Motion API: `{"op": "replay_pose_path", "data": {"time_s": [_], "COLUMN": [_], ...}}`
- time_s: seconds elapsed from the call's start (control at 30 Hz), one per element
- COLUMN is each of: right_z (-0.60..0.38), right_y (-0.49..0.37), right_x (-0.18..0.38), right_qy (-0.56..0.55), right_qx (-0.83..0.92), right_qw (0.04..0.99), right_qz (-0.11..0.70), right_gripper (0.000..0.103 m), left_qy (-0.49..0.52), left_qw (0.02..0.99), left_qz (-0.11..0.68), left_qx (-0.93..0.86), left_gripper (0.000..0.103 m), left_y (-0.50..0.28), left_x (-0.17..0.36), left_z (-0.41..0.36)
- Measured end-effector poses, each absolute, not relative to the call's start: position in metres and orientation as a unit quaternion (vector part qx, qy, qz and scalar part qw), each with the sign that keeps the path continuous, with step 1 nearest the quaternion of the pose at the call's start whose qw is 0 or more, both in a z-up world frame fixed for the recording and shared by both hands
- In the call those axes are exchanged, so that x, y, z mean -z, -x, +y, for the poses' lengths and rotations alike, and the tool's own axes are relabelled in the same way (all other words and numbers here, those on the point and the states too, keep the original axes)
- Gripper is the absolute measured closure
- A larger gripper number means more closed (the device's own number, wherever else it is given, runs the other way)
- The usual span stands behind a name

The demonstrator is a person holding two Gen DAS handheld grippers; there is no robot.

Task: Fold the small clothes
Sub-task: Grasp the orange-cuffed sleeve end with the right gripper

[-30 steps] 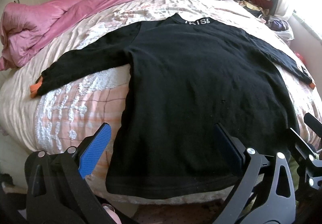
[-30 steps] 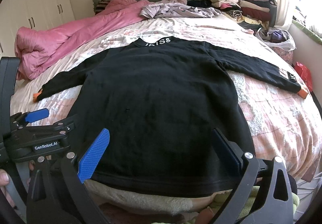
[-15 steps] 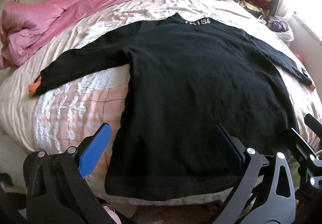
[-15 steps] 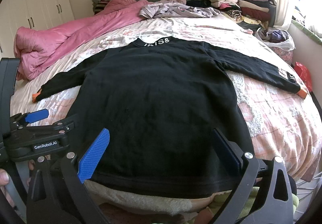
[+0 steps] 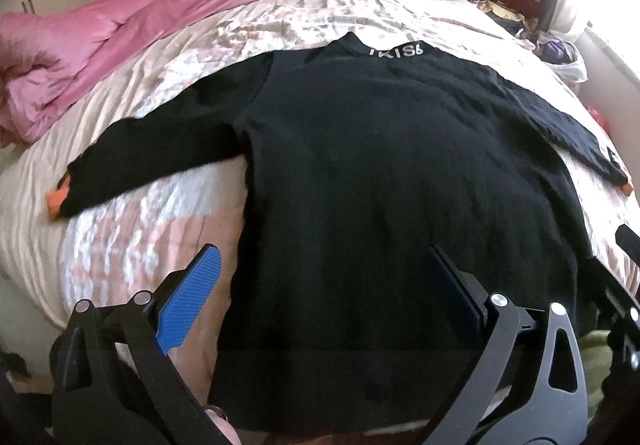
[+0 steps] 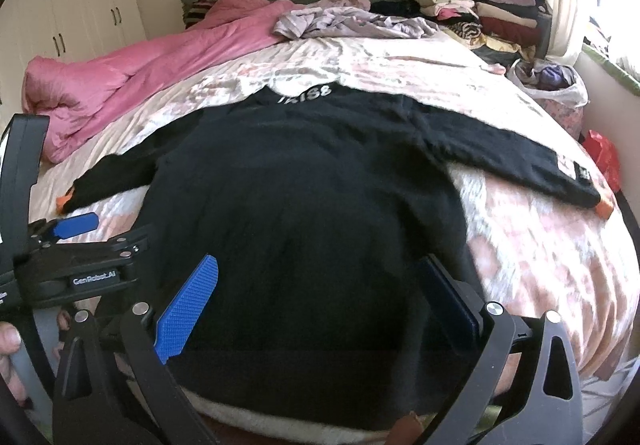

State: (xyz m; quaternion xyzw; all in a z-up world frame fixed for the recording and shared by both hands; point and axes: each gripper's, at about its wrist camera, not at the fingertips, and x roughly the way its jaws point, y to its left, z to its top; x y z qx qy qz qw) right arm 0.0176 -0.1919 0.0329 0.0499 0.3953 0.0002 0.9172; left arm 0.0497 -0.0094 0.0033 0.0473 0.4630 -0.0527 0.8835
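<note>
Black long-sleeved top (image 5: 400, 173), one item, lay spread flat and back-up on the bed (image 5: 132, 245), collar with white lettering at the far end, hem at the near edge of the mattress, both sleeves stretched out sideways with orange cuffs showing. Long axis ran straight away from both grippers, hem nearest. Left gripper (image 5: 324, 293), fingers spread wide and holding nothing, hovered over the hem's left portion, its blue pad just beside the top's left side edge. Right gripper (image 6: 320, 297), likewise spread and empty, hovered over the hem further right. Left sleeve (image 5: 160, 161) lay nearer the left gripper; right sleeve (image 6: 512, 161) nearer the right one. Folding not yet begun, by appearance. Also present: pink duvet (image 6: 160, 61) bunched at far left, stacked clothes (image 6: 480, 9) at the far right corner.
</note>
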Motion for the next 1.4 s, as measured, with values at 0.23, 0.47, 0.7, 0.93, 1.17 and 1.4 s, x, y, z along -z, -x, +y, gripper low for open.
{"op": "replay_pose_path", "data": {"time_s": [0.23, 0.47, 0.7, 0.93, 1.17, 1.4], "right_z": [-0.226, -0.256, -0.284, -0.315, -0.353, -0.406], "right_y": [-0.059, -0.097, -0.128, -0.157, -0.176, -0.171], "right_x": [-0.044, -0.053, -0.059, -0.067, -0.062, -0.027], "right_qy": [-0.061, -0.065, -0.077, -0.109, -0.12, -0.159], "right_qx": [0.037, 0.061, 0.082, 0.104, 0.163, 0.226], "right_qw": [0.916, 0.914, 0.91, 0.909, 0.906, 0.883], "right_qz": [0.395, 0.396, 0.398, 0.387, 0.371, 0.379], "right_gripper": [0.004, 0.004, 0.004, 0.004, 0.004, 0.004], "left_qy": [-0.047, -0.05, -0.056, -0.065, -0.071, -0.061], "left_qw": [0.887, 0.887, 0.885, 0.884, 0.883, 0.878], "left_qz": [0.456, 0.453, 0.456, 0.456, 0.457, 0.465], "left_qx": [0.058, 0.069, 0.075, 0.076, 0.081, 0.094], "left_gripper": [0.009, 0.009, 0.009, 0.009, 0.009, 0.009], "left_y": [-0.091, -0.128, -0.153, -0.17, -0.19, -0.212], "left_x": [-0.014, -0.023, -0.022, -0.017, -0.007, 0.011], "left_z": [-0.022, -0.038, -0.054, -0.07, -0.087, -0.096]}}
